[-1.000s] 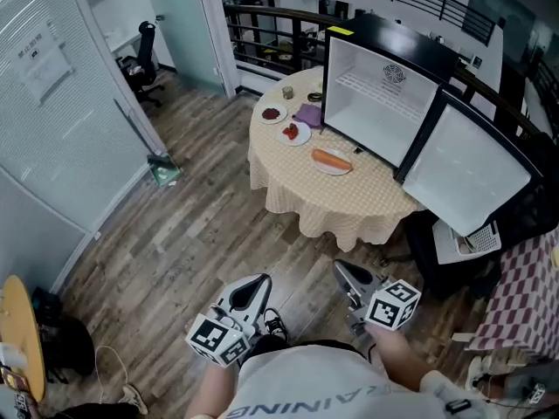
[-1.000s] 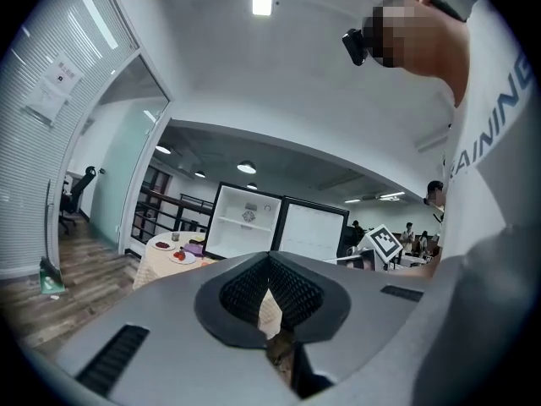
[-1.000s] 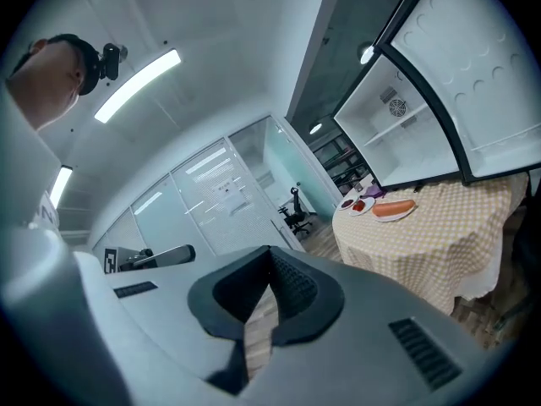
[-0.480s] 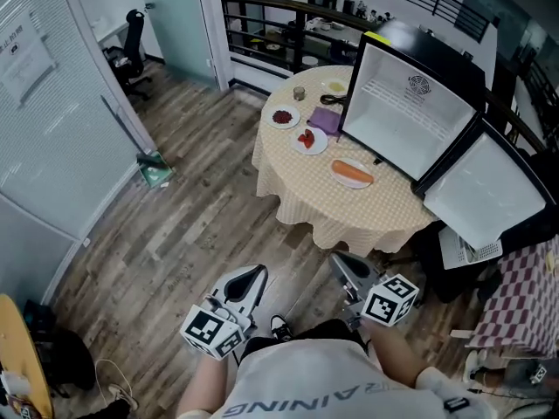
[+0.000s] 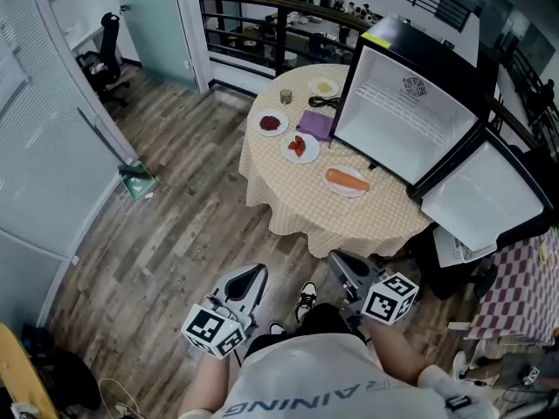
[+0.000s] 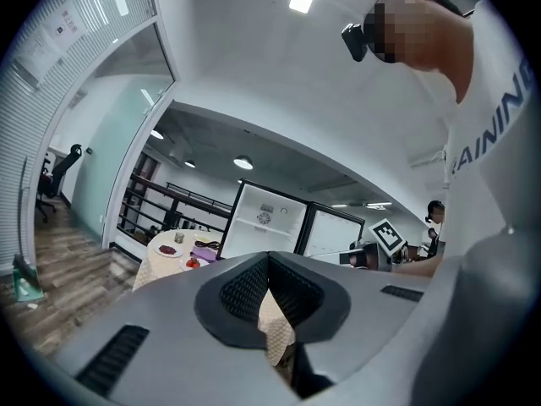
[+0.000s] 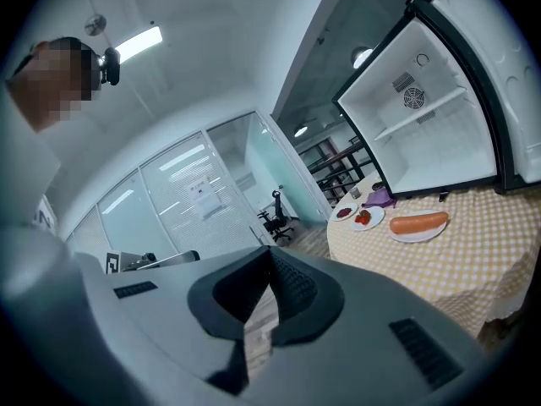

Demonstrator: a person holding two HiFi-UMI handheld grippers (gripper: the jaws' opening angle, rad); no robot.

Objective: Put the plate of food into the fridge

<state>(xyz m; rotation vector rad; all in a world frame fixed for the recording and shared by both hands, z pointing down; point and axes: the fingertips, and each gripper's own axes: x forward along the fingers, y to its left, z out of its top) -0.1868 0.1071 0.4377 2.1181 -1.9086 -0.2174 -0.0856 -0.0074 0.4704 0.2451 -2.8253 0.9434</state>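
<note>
My left claw (image 5: 251, 279) and right claw (image 5: 343, 265) are both closed on nothing. From the head view they sit low in front of me over the wooden floor (image 5: 175, 234), well short of the round table (image 5: 288, 221) with its checked cloth. On that table, the plate with the long orange food (image 5: 347, 182) lies on the near right, just in front of the fridge (image 5: 397, 116). The fridge stands on the table with its door (image 5: 480, 195) swung wide to the right. Further left are a plate of red pieces (image 5: 300, 147), a plate of dark red food (image 5: 272, 123) and a purple cloth (image 5: 316, 125). I cannot tell which plate the task means.

In the left gripper view the pads meet along one line with nothing caught between them. The table and the lit, bare fridge interior show small and far beyond them.

In the right gripper view the jaws are likewise pressed together and empty. To the right the plate with the long orange food rests untouched on the cloth below the open fridge.

My reading is that the job has barely started. The fridge is already open, but no plate has been picked up. I have yet to reach the table, open a claw, grip a rim and slide the plate onto a shelf.
</note>
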